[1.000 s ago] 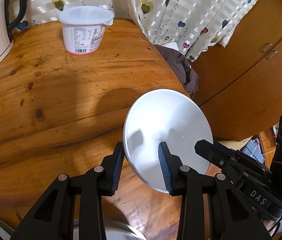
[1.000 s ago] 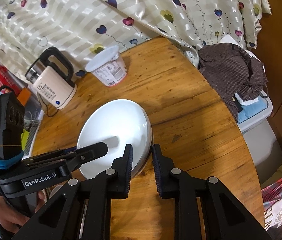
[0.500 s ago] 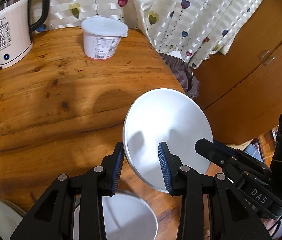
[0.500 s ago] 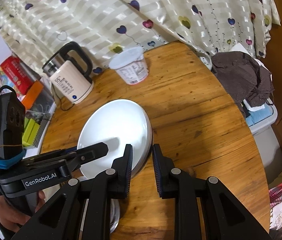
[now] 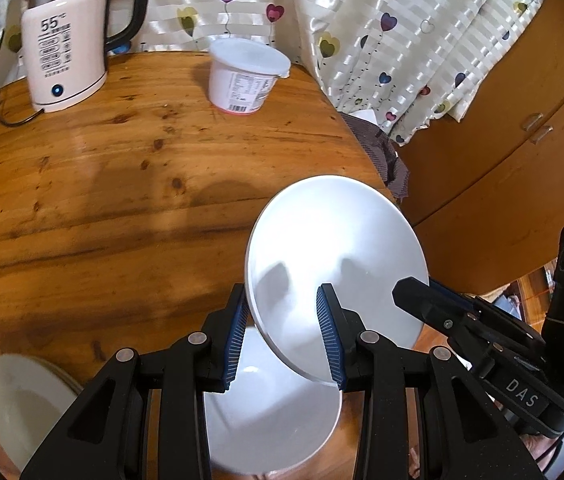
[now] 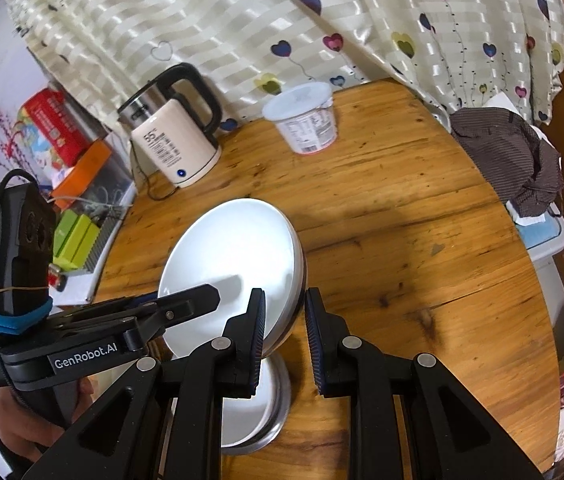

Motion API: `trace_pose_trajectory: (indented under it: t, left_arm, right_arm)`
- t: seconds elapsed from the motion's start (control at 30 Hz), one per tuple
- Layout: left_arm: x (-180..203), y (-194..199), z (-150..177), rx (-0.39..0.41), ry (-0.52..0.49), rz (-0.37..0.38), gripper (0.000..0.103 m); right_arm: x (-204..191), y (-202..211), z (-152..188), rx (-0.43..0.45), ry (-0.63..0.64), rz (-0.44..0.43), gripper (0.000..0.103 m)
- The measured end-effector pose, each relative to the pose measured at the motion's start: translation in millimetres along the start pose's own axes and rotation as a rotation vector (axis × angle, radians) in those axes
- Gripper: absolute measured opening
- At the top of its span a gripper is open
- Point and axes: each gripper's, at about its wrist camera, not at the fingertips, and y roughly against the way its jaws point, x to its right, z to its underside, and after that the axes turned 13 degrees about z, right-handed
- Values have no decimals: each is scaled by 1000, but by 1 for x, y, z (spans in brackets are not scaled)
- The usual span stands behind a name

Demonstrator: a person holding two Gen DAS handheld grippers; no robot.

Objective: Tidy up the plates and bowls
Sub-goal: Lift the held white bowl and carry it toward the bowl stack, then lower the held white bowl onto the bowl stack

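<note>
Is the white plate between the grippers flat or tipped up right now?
Tipped up. The white plate stands steeply on edge, clamped at opposite rims by the left gripper and right gripper, above another plate.

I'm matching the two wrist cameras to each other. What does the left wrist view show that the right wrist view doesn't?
Left wrist only: a stack of pale plates at the table's near-left edge and wooden cabinet doors.
Right wrist only: a red box, an orange box and green packs beside the table.
Both: the lifted white dish, kettle and lidded tub.
</note>
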Motion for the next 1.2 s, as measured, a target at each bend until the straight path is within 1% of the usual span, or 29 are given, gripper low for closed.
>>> trace_pose_trajectory:
  t: [0.5,0.63,0.9,1.2]
  left_arm:
    - [-10,21,33,7,25,-43,37]
    - [-10,21,39,6,22,-55,37]
    - [-17,20,52,-3,49,-68,37]
    - [-17,20,63,-7,49,-81,37]
  right_arm:
    - [-19,4,25,-32,27,-40,20]
    - [-20,3,32,-45,25,-50,20]
    - [-24,-1,43,-68,35,-59,20]
    - [-23,-4,55,-96,33,-68,20]
